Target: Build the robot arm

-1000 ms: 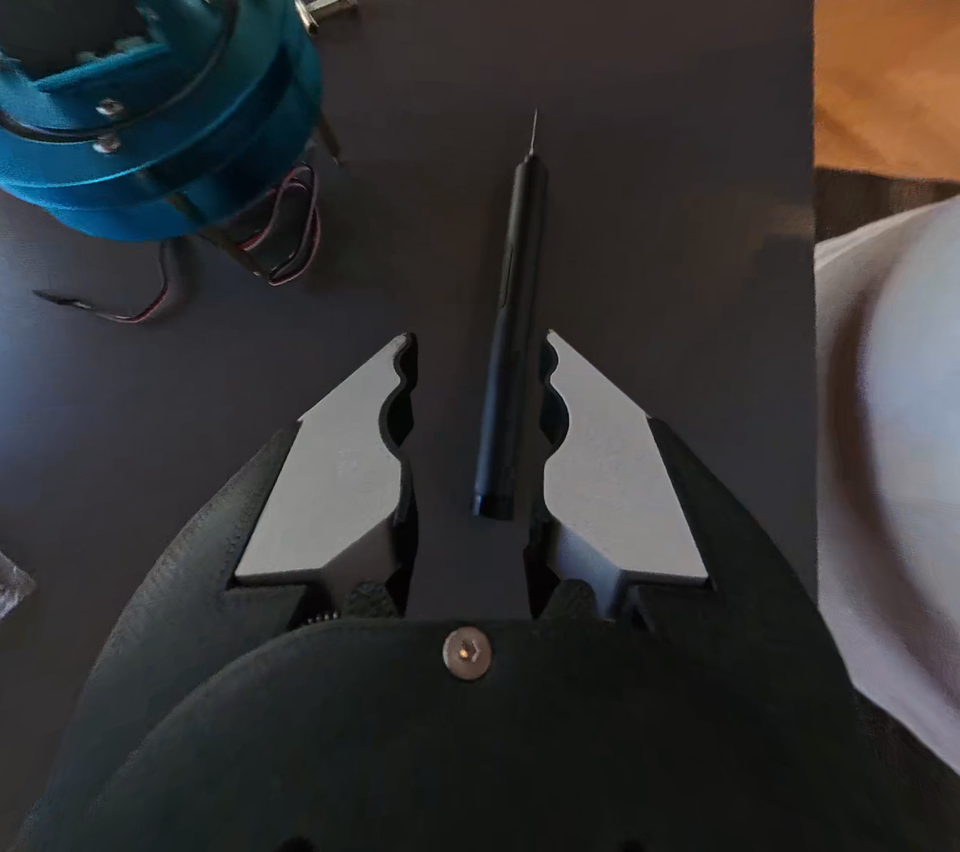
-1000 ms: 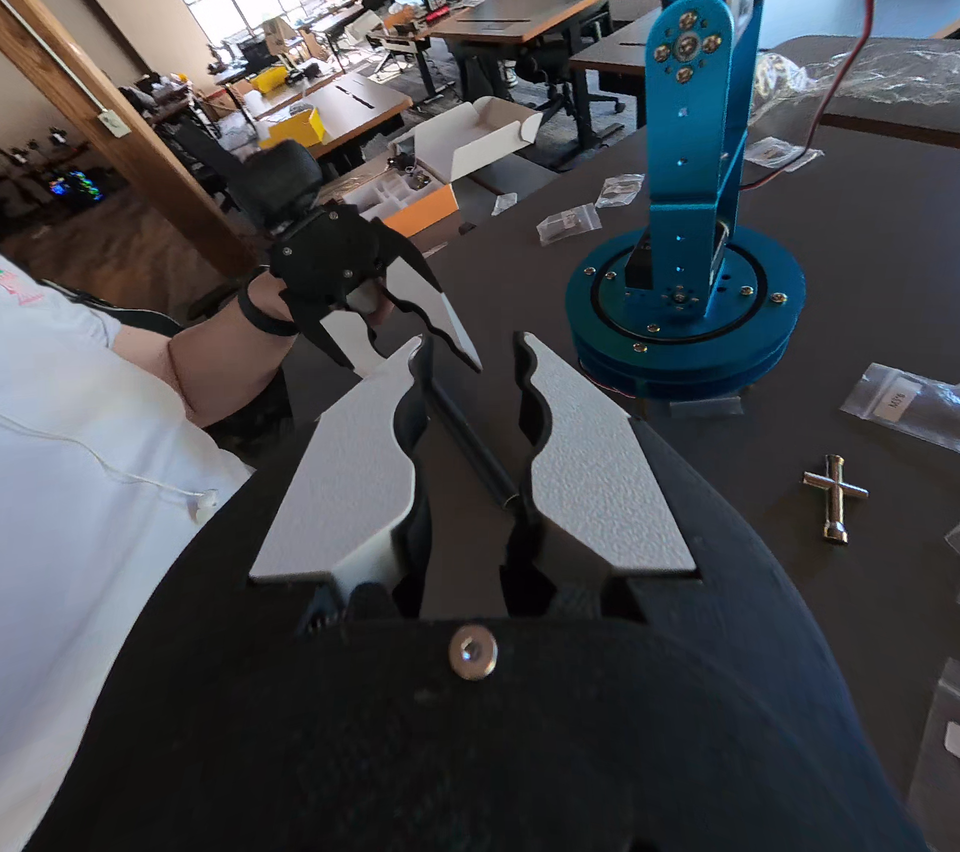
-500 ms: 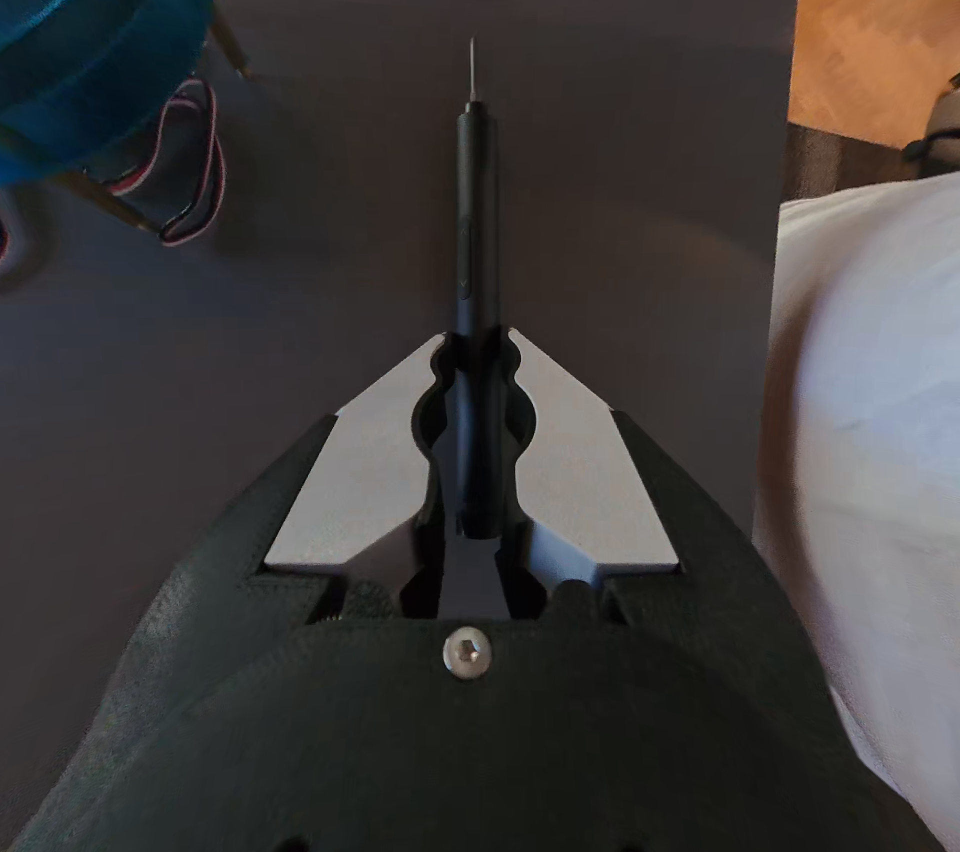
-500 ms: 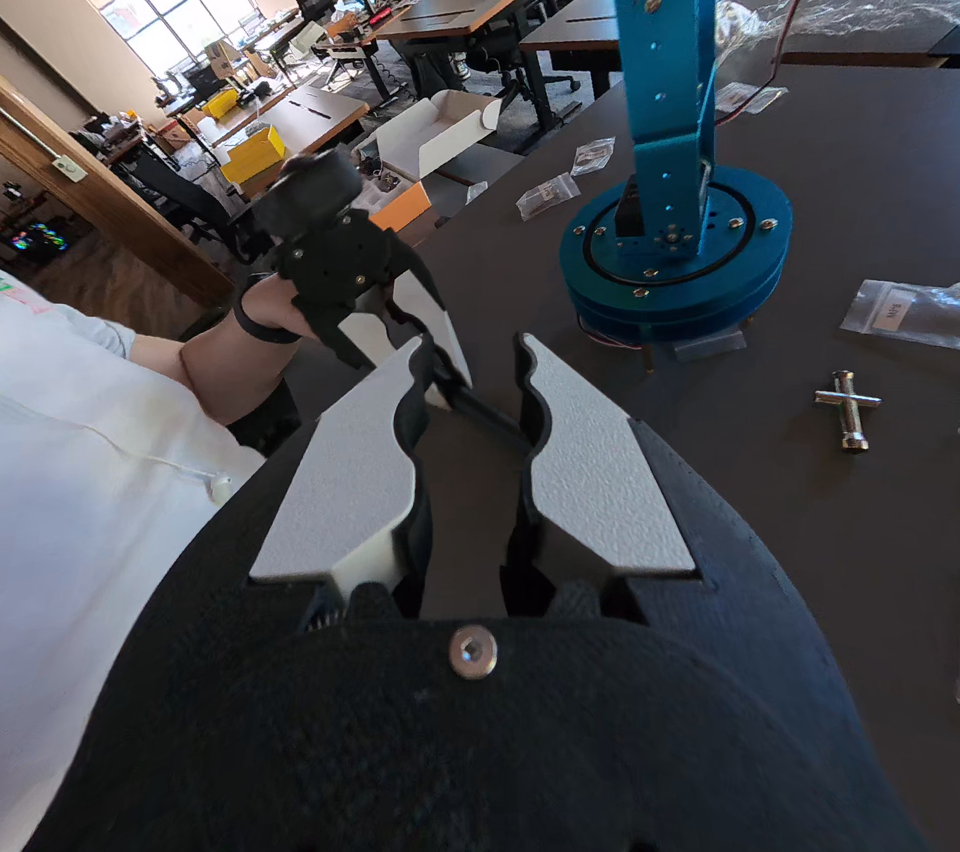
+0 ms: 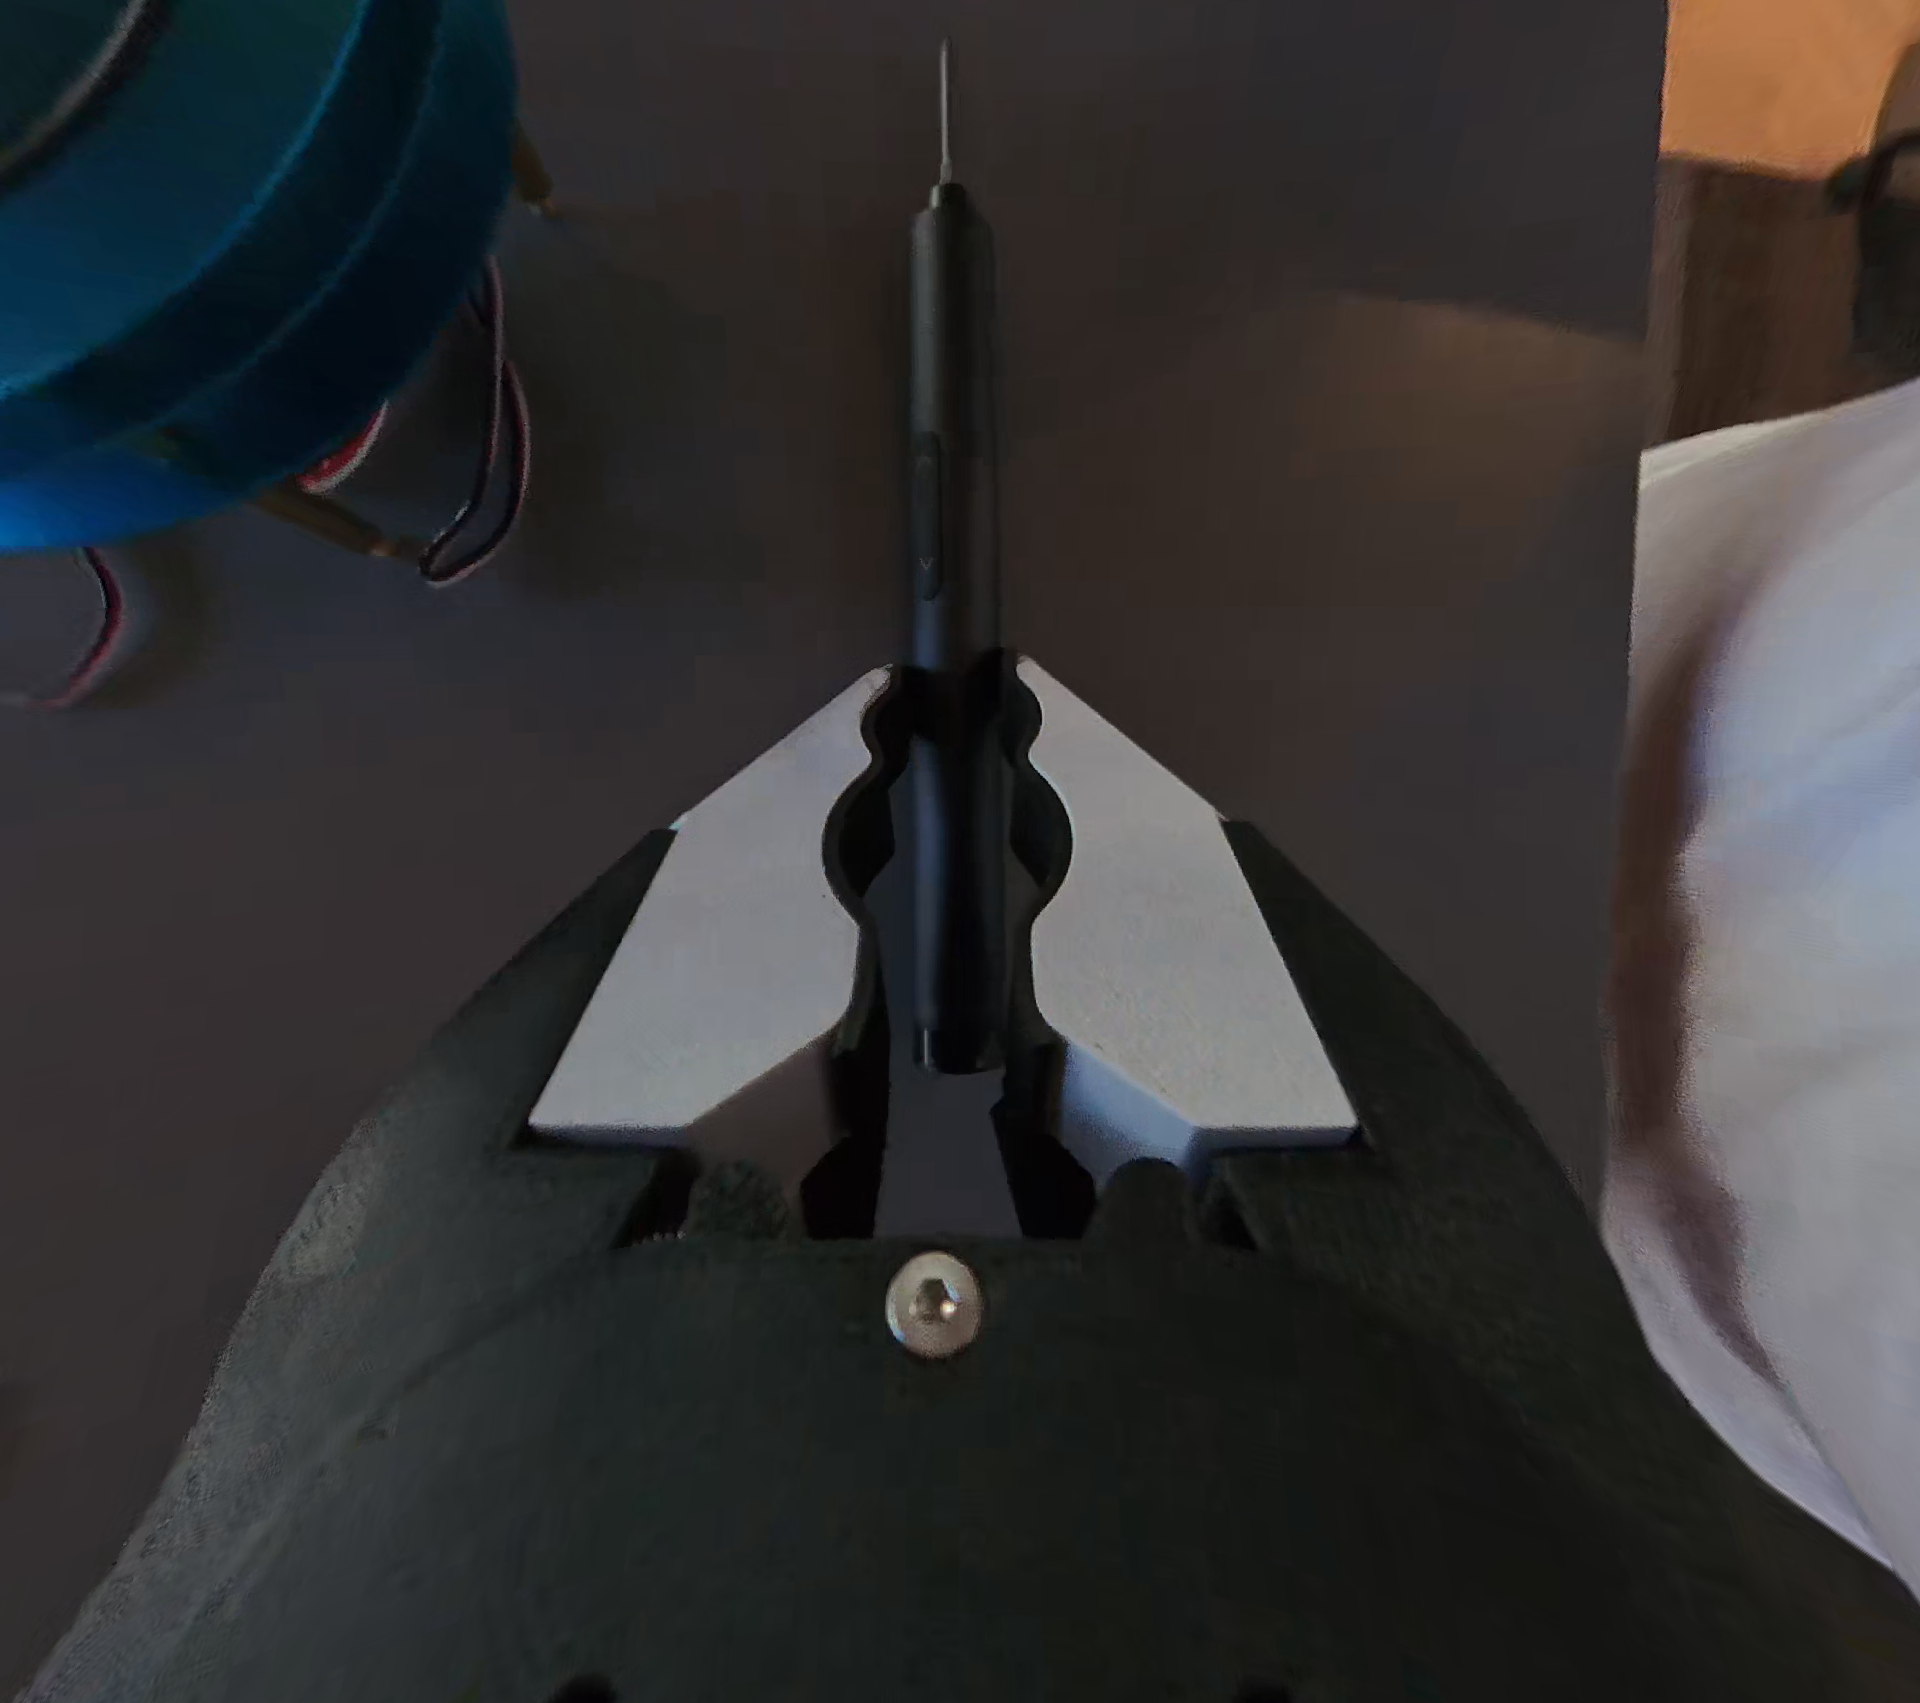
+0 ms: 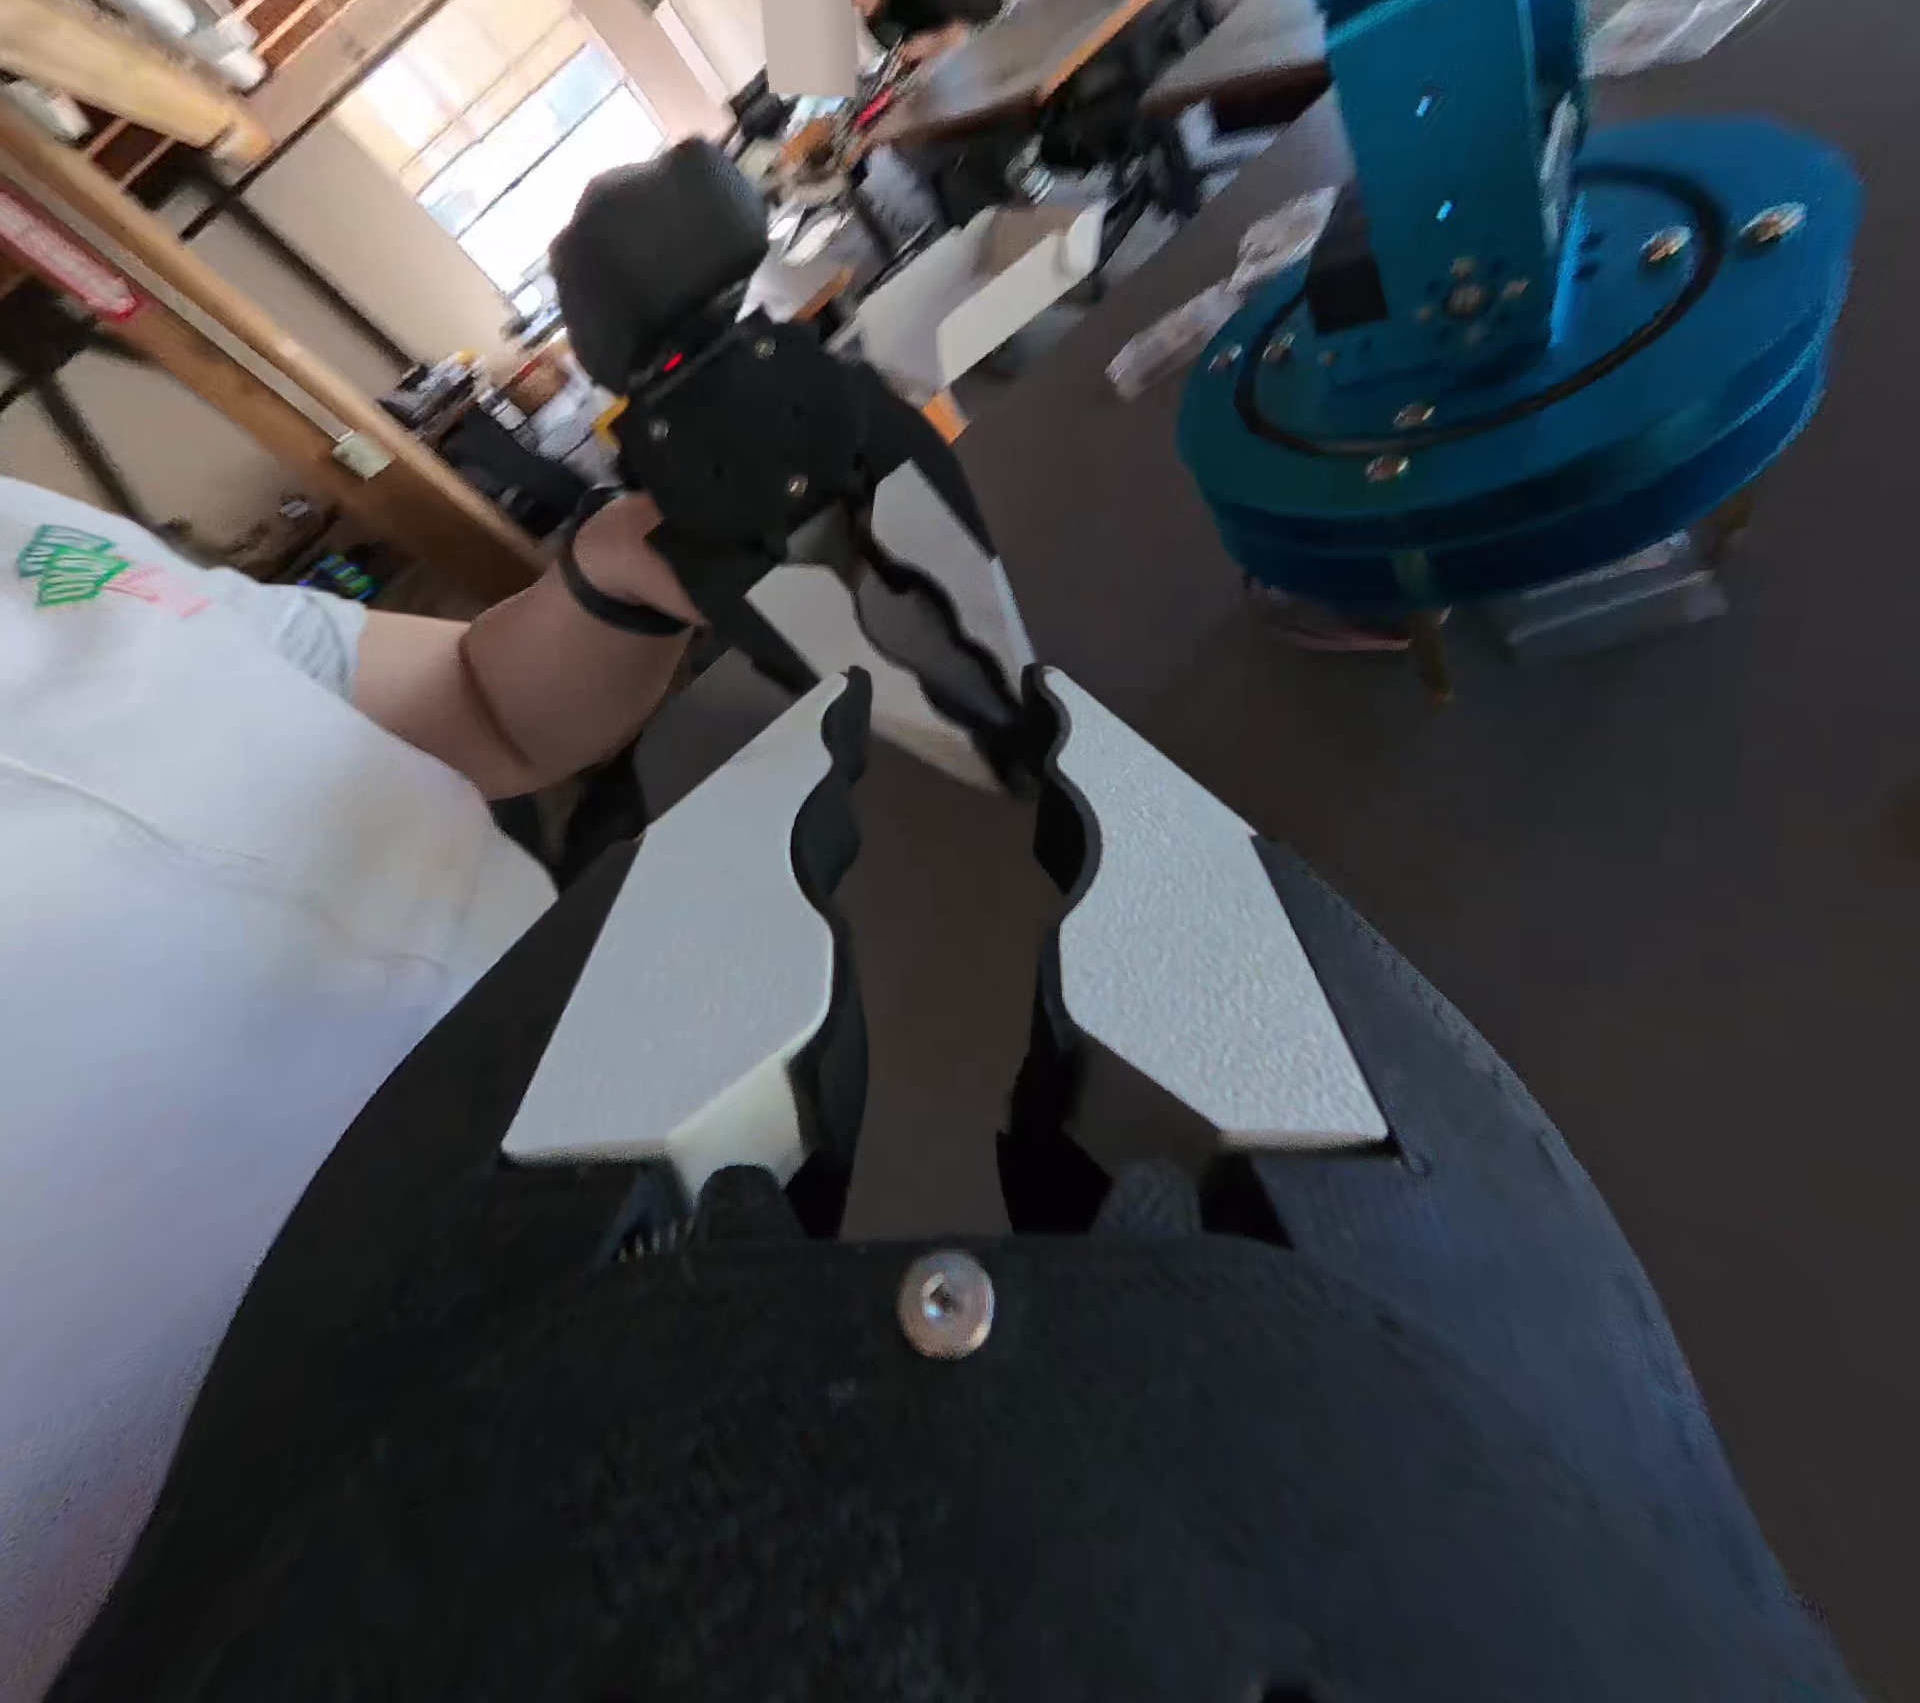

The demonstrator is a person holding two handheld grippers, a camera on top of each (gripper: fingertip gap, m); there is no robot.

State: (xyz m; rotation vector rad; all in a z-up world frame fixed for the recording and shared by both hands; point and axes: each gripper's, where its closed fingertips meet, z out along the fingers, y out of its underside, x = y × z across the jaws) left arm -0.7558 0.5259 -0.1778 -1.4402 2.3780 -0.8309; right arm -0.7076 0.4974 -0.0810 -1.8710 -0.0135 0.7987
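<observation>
My left gripper [image 5: 948, 677] is shut on a slim black electric screwdriver [image 5: 951, 448], gripping its rear half; the thin bit points forward over the dark table [image 5: 1299, 95]. A blue robot arm base [image 5: 208, 126] sits at the upper left with red and black wires [image 5: 478, 500] under it. My right gripper [image 6: 948, 687] is open and empty above the table. In the right wrist view the left gripper [image 6: 831, 531] shows just ahead, held by a person's hand, and the blue base [image 6: 1538, 406] with its upright blue arm stands at the right.
The table's right edge [image 5: 1662, 303] borders a wooden floor. A person's white shirt [image 6: 208, 822] fills the left of the right wrist view. Small plastic bags [image 6: 1174, 344] lie behind the blue base. Other desks and seated people are far behind. Spacing between my two grippers at the tips: around 11 centimeters.
My left gripper closed on the screwdriver and holds it. My right gripper tilted and moved closer to the left gripper and the blue base, staying open.
</observation>
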